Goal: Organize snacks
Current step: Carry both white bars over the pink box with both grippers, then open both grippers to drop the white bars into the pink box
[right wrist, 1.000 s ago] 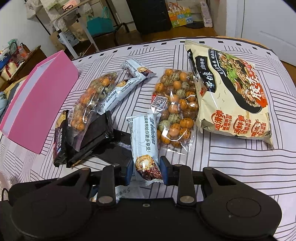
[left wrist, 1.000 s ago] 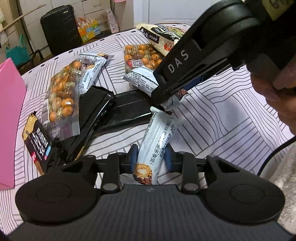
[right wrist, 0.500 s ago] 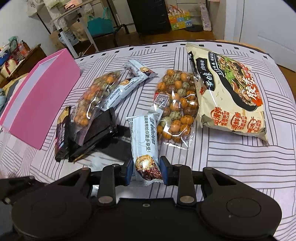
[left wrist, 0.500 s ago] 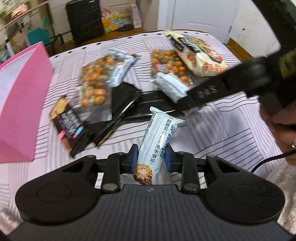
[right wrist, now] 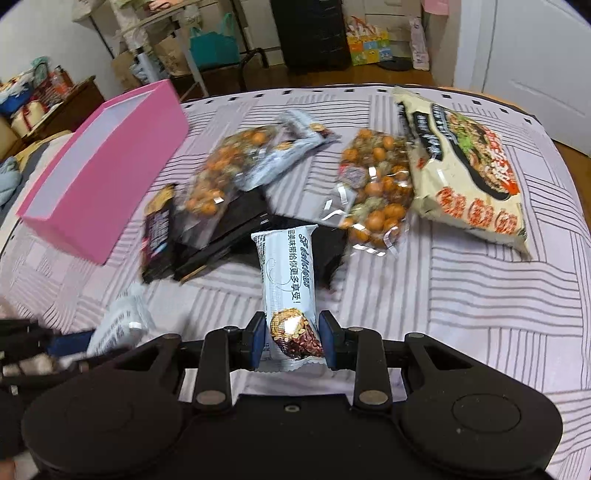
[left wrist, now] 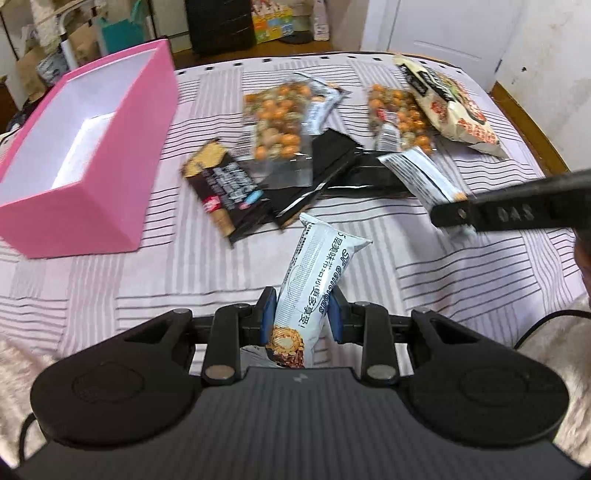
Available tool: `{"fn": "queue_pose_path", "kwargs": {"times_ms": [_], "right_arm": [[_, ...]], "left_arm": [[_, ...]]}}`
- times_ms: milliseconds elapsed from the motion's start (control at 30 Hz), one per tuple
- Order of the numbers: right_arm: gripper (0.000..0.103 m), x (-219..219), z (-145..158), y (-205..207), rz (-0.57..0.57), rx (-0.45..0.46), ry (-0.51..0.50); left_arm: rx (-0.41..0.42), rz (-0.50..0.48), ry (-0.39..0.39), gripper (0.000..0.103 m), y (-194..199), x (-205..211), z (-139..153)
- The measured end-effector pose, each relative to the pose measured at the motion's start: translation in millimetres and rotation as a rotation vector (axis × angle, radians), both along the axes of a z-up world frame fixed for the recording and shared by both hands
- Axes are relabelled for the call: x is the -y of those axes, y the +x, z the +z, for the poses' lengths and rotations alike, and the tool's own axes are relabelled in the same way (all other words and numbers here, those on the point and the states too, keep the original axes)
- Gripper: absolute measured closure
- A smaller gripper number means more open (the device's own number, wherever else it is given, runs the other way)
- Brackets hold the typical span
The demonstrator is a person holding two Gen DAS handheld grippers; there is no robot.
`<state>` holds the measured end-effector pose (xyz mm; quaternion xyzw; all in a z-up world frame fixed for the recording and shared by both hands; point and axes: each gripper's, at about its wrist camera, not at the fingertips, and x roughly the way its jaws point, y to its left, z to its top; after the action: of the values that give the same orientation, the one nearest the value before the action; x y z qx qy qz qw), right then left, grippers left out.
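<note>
Much of my right-wrist view is smeared with blur: the nut bags point(right wrist: 225, 173) and the dark packets point(right wrist: 221, 236) under them are soft-edged, and my left gripper point(right wrist: 55, 350) shows only as a dark streak at the lower left, its bar a pale smudge. From the left wrist, my right gripper point(left wrist: 458, 218) is cut off by the frame edge.

My left gripper point(left wrist: 301, 314) is clenched on a white snack bar point(left wrist: 314, 280), held above the cloth. My right gripper point(right wrist: 291, 339) grasps a second white bar point(right wrist: 288, 280) (same wrapper, as far as I can read).

The pink box point(left wrist: 85, 155) stands open at the left of the striped tablecloth point(left wrist: 424, 280), the noodle pack point(right wrist: 461, 177) at the far right. Behind are a dark suitcase point(right wrist: 310, 33), a white door point(right wrist: 535, 55) and cluttered shelves point(right wrist: 140, 22).
</note>
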<state>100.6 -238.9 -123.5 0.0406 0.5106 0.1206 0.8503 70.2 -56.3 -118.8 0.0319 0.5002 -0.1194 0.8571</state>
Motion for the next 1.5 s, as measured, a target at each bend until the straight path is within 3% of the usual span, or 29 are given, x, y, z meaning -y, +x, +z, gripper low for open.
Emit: {"fn": "queue_pose_path", "kwargs": {"times_ms": [333,667,900,1133,1300,1500], "right_arm": [[0.067,-52,46,-35,0.179,0.040,0.062],[0.067,-104,88,-38,0.305,0.078,0.100],[0.067,-139,101,-12,0.330,0.127,0.094],[0.067,-177,103,30,0.338,0.203,0.087],[0.067,-199,82,81,0.338,0.223,0.119],[0.067,-232,53,133,0.356,0.241,0.123]], "left_arm": [[0.019,0.059,-0.026,0.075,-15,-61,35],[0.080,0.091,-0.054,0.075,-13,-104,71],[0.147,0.135,-0.048,0.075,5,-130,92],[0.190,0.206,-0.046,0.075,46,-160,98],[0.196,0.268,-0.064,0.075,95,-189,84],[0.144,0.343,-0.037,0.075,157,-216,48]]}}
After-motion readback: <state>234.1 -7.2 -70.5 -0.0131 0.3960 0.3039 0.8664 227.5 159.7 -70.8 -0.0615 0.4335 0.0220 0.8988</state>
